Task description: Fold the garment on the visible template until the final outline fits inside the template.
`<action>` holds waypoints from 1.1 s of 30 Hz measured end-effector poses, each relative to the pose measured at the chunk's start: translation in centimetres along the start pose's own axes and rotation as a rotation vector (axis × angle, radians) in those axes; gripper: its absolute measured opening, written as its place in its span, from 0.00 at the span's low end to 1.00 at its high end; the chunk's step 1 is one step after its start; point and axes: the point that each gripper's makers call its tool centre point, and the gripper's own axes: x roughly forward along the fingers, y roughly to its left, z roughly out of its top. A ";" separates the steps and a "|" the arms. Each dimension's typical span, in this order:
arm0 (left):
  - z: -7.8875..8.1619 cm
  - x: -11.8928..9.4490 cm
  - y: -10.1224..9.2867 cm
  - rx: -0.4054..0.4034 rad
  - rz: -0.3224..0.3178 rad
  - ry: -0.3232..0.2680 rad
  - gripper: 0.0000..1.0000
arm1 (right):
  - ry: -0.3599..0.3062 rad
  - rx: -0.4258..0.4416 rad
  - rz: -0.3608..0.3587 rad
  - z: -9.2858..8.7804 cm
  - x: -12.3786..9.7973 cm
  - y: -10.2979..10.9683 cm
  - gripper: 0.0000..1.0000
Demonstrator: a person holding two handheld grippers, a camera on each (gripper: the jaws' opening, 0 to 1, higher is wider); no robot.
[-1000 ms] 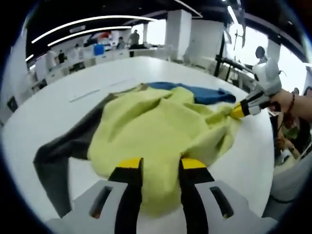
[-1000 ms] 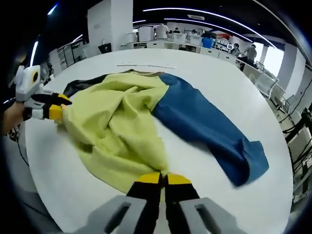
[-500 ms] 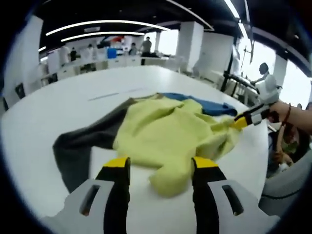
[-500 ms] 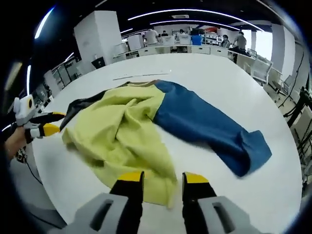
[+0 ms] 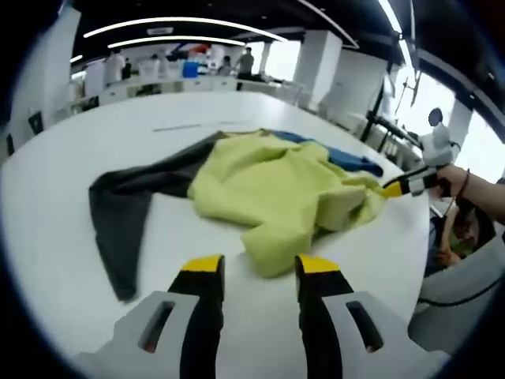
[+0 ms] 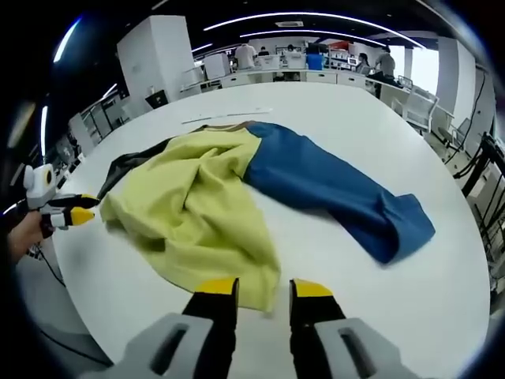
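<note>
The garment lies crumpled on the white table [image 5: 47, 237]: a yellow body [image 5: 276, 189], a grey sleeve [image 5: 126, 209] and a blue sleeve [image 5: 343, 156]. In the right gripper view the yellow body [image 6: 189, 213] sits in the middle, with the blue sleeve [image 6: 339, 189] spread to the right and the grey sleeve [image 6: 130, 163] to the left. My left gripper [image 5: 256, 268] is open, just short of a yellow fold. My right gripper [image 6: 263, 288] is open with the yellow hem at its tips. Each gripper shows at the cloth's edge in the other view: right gripper [image 5: 398, 187], left gripper [image 6: 75, 213].
A thin pale line [image 5: 177, 126] marks the table beyond the garment; the line [image 6: 229, 117] also shows past the collar. The round table's edge [image 6: 465, 332] curves close by. A person's hand [image 5: 465, 181] holds the right gripper. Desks and people stand far behind.
Both grippers were shut on yellow cloth a second ago; both have let go and drawn back a little. The yellow body has dropped and settled on the table.
</note>
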 end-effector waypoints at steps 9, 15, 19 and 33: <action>0.1 1.1 0.5 -0.097 -0.033 -0.048 0.23 | -0.001 -0.027 0.004 -0.2 0.6 -0.5 0.15; -0.2 1.6 0.3 -0.107 -0.043 -0.038 0.12 | 0.005 -0.035 0.005 -0.4 0.9 -0.5 0.12; -0.3 1.9 0.1 -0.112 -0.046 -0.030 0.09 | 0.001 -0.039 0.007 -0.4 0.9 -0.1 0.09; -0.3 1.2 0.0 -0.068 -0.024 -0.013 0.00 | -0.004 -0.088 -0.005 -0.5 1.0 0.0 0.00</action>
